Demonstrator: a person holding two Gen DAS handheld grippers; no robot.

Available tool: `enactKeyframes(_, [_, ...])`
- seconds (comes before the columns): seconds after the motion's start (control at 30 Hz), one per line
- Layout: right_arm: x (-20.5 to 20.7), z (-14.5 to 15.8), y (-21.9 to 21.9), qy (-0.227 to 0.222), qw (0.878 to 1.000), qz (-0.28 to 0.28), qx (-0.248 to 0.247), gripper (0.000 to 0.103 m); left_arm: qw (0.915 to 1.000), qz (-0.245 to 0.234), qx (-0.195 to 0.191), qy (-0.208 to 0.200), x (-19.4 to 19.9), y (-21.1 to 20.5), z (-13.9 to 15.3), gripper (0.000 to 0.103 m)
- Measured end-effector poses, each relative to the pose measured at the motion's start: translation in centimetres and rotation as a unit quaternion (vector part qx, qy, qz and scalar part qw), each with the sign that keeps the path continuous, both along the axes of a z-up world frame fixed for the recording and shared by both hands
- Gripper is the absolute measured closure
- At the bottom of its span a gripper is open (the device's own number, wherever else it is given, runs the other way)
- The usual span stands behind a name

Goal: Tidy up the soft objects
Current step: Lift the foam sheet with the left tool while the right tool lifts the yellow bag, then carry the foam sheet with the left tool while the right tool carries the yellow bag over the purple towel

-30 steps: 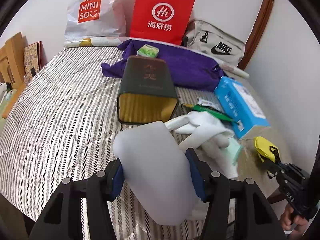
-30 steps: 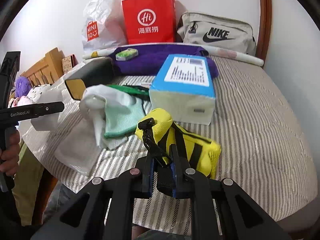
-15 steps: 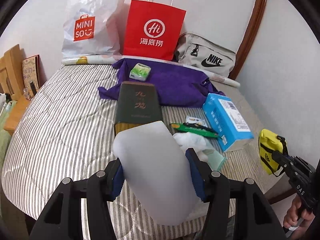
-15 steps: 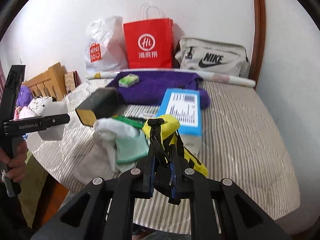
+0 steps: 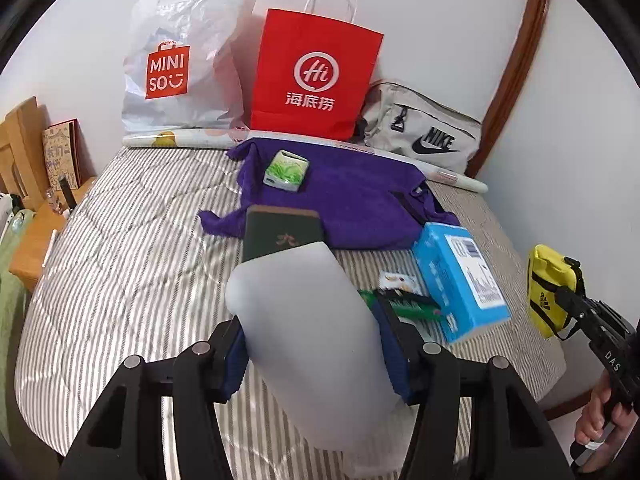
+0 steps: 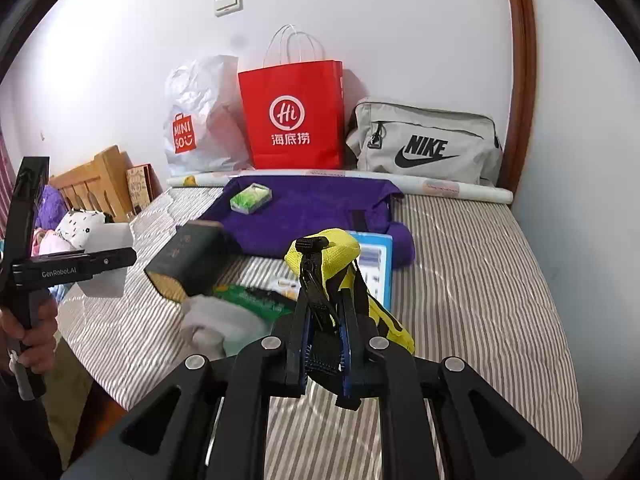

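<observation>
- left gripper (image 5: 316,354) clamps a pale grey soft pouch (image 5: 308,320), held up above the striped bed (image 5: 120,264)
- right gripper (image 6: 325,350) pinched narrow on black strap of yellow Adidas pouch (image 6: 340,254), lifted off bed
- purple towel (image 5: 360,204), blue box (image 5: 460,280) lie on bed

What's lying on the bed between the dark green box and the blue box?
Green packet and small white packet, seen in the left wrist view.
</observation>
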State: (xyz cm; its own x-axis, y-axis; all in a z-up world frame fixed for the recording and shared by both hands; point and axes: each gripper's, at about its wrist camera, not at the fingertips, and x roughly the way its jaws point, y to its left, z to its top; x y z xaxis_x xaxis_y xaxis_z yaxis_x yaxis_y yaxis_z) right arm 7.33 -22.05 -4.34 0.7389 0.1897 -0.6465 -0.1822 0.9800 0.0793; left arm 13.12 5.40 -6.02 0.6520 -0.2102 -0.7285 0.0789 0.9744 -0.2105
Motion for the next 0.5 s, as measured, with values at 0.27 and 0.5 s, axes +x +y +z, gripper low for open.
enactKeyframes(0.27, [4.8,-0.4,0.0,0.015,1.000,0.012,0.014,0.091,0.9997,0.007,-0.008,0.021,4.1,0.5,0.0,0.048])
enactKeyframes(0.5, [9.1,-0.4,-0.1,0.023,0.999,0.018,0.018,0.091,0.9989,0.014,-0.015,0.042,7.9,0.5,-0.8,0.048])
